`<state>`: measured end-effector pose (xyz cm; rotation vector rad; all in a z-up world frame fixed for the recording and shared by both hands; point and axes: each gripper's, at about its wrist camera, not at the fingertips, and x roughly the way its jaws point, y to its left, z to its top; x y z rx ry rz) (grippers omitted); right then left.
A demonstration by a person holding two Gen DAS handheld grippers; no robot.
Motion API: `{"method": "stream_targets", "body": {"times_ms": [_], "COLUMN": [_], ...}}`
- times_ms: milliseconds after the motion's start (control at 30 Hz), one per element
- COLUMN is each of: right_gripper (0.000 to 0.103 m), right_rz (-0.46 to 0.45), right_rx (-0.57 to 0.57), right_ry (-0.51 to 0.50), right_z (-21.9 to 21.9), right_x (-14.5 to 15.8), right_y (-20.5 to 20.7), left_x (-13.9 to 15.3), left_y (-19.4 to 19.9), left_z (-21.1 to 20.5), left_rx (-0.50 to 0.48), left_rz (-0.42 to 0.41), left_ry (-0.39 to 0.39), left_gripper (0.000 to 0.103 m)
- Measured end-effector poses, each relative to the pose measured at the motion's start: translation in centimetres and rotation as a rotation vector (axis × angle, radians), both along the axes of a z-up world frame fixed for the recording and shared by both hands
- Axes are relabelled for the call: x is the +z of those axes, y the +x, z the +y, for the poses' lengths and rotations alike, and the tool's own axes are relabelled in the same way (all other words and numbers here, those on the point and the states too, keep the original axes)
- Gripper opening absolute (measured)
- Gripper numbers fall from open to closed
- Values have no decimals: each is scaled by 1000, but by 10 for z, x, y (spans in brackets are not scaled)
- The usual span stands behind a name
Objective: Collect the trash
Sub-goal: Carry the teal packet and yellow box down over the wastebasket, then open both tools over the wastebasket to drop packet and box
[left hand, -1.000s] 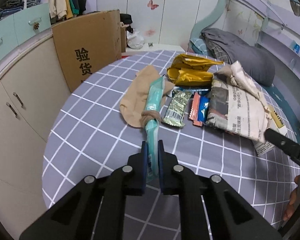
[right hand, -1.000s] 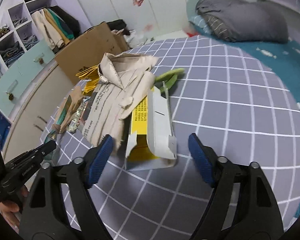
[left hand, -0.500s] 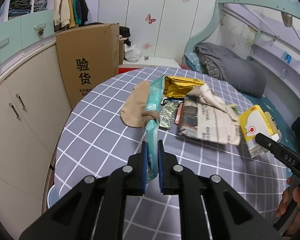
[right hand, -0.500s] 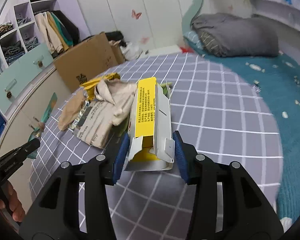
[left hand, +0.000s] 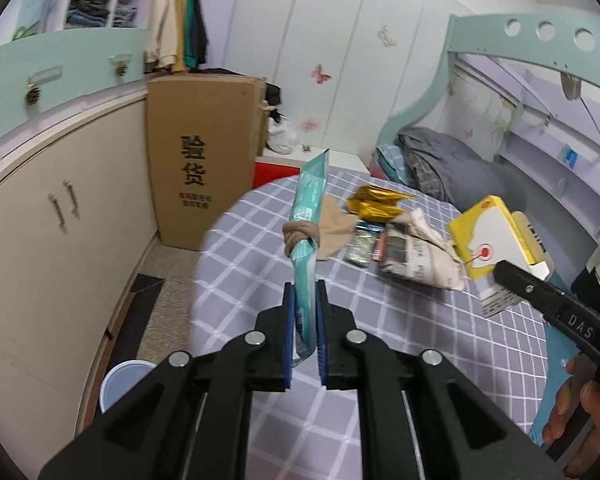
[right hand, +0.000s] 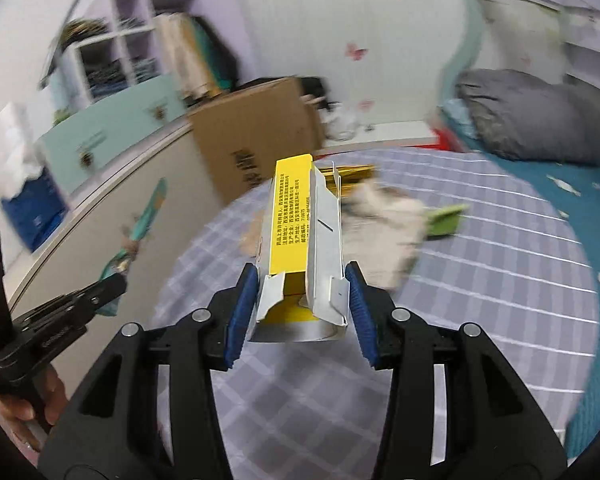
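Edges/room: the checked bed cover (left hand: pixel 420 320) curves off just below-left of the left gripper (left hand: pixel 305 320), w/ bare floor (left hand: pixel 168 276) beyond it and a pale cup (left hand: pixel 118 380) down at the lower left. Past the floor, cream cabinets (left hand: pixel 60 216) run along the left side, and a cardboard box (left hand: pixel 204 152) stands at their far end, ahead-left of the tips. Between bed edge and cabinets there's only a narrow lane of floor. Ahead-right of the left tongs the cover is cluttered; to the right of the right gripper (right hand: pixel 300 312) it's open checked cloth, then teal bedding (right hand: pixel 580 208) and a grey pillow (right hand: pixel 532 120) farther back.

Left tongs: pads together, clamped on the lower end of a teal wrapper (left hand: pixel 310 232), which sticks up and forward from the tips, clear of the bed. A beige stocking (left hand: pixel 302 236) is knotted around its middle.

Right tongs: pinching a yellow-and-white carton (right hand: pixel 300 248) by its near, open end; blue pads press both sides, carton points away from the tips, lifted off the cover. From the left wrist view it hangs at right, w/ a hand (left hand: pixel 580 412) on the handle below.

Left on the bed, ahead of both: gold foil bag (left hand: pixel 376 204), crumpled newspaper (left hand: pixel 420 256), small snack wrappers (left hand: pixel 364 244). Green scrap (right hand: pixel 446 220) ahead-right of the right tips. Right view is blurred.
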<state>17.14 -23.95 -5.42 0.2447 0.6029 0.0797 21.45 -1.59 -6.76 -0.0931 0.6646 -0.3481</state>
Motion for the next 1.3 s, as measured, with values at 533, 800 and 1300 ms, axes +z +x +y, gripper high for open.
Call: {"method": "stream_targets", "body": {"times_ms": [533, 800, 1300], "right_gripper": [44, 46, 72], "right_rz": [159, 269, 409], "right_rx": [464, 553, 488], "right_ry": [-3, -48, -55], "right_z": [243, 333, 344], "right_x": [-69, -132, -212], "right_y": [70, 100, 128], "left_x": [-73, -137, -206], "left_y": [1, 14, 37], "left_z": [195, 276, 293], "left_rx": [330, 469, 476], "left_rz": [153, 291, 448], "left_ry": [-32, -28, 2], "left_gripper": [9, 9, 9]}}
